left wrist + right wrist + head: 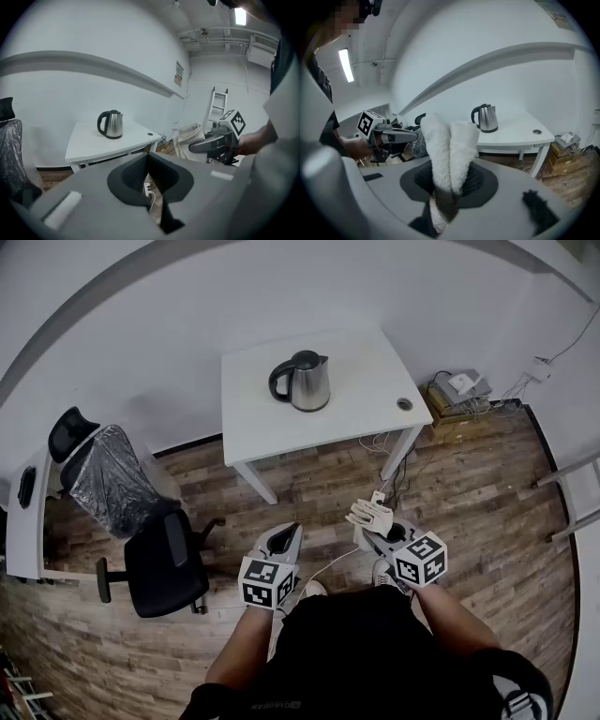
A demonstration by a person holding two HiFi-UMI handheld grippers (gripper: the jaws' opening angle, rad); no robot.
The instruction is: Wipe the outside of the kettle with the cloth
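Office chair (164, 563) only in the head view, left gripper (287, 538) with jaws pressed together and empty, kettle (302, 381) upright on the table (366, 404) well ahead, right gripper (375, 526) pinching the cloth (369, 514), ladder (218, 105) only in the left gripper view

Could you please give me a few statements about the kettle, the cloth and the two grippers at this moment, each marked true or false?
1. The kettle stands upright on the white table. True.
2. The right gripper is shut on the cloth. True.
3. The cloth is touching the kettle. False: it is held well short of the table, over the wooden floor.
4. The left gripper grips a second cloth. False: its jaws are together with nothing between them.
5. The black office chair stands on the person's right. False: it is on the person's left.
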